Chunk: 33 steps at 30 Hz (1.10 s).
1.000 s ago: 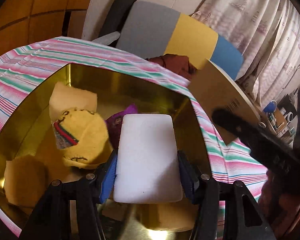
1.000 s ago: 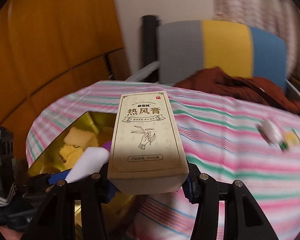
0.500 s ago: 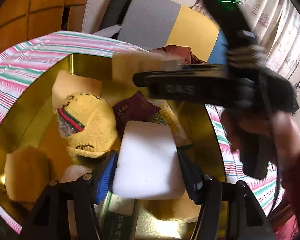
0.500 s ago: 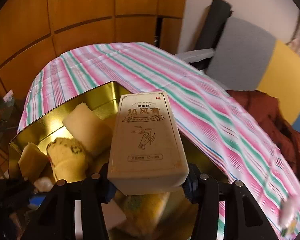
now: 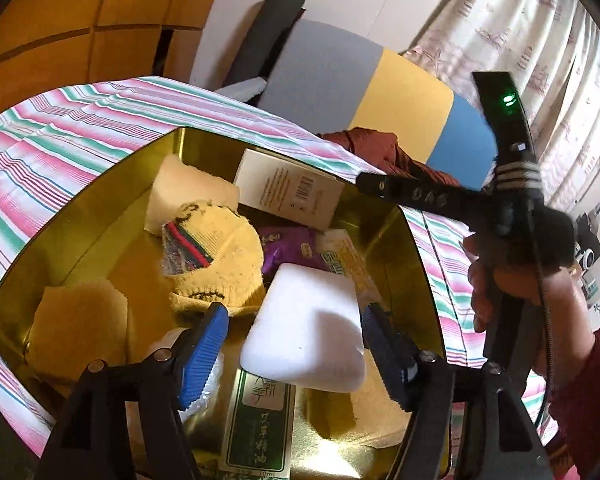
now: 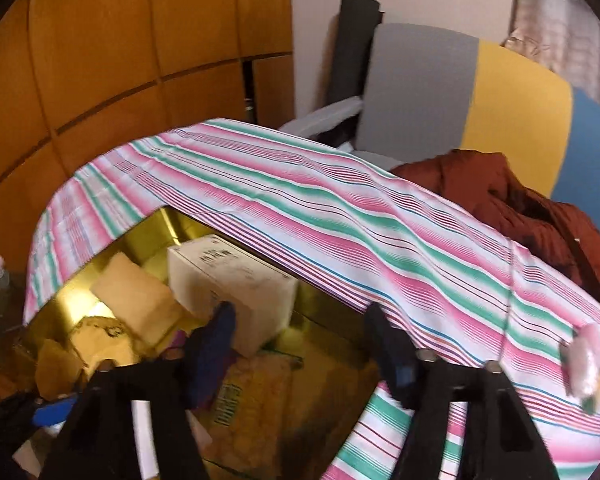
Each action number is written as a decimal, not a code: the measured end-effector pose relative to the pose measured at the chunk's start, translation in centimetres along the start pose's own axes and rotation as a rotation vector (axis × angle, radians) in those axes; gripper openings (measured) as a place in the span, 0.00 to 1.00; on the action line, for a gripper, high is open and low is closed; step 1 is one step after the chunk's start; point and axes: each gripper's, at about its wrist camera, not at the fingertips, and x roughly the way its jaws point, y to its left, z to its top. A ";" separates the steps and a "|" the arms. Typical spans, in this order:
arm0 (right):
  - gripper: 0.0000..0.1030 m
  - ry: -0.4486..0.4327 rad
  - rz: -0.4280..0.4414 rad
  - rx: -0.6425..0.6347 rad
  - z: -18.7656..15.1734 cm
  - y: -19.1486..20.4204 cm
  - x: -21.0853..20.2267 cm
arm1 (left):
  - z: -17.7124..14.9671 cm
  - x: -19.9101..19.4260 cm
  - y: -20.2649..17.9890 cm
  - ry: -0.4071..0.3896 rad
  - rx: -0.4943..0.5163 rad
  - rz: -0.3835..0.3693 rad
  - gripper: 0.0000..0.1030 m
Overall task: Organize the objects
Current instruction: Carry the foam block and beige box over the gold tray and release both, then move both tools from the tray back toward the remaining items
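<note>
Now both tools have just been opening: the left tool has let the white block drop among the things in the gold tin, and the right tool, empty, has left its carton inside too. Both items look stowed.

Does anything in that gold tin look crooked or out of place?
Yes. The cardboard box leans tilted against the back wall of the gold tin instead of lying flat, and the white block sits slanted on the pile. Nothing looks spilled or damaged.
</note>
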 end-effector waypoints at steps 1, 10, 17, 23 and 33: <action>0.58 0.006 -0.031 -0.011 0.1 0.2 0.2 | 0.0 0.0 0.0 0.002 -0.001 0.006 0.69; 0.54 0.093 -0.141 -0.169 0.4 4.1 4.2 | -0.1 0.1 -0.2 0.035 0.021 0.026 0.69; 0.62 -0.004 -0.101 0.016 -0.8 0.9 -0.5 | -0.1 -1.3 -0.1 -0.034 -0.009 0.027 0.69; 0.71 -0.077 -0.098 0.228 -4.3 -4.3 -5.5 | -0.4 -1.4 -1.4 -0.032 0.004 0.037 0.69; 0.80 -0.067 -0.152 0.327 -9.7 -8.1 -8.6 | -1.7 -2.6 -6.1 -0.047 0.113 -0.006 0.69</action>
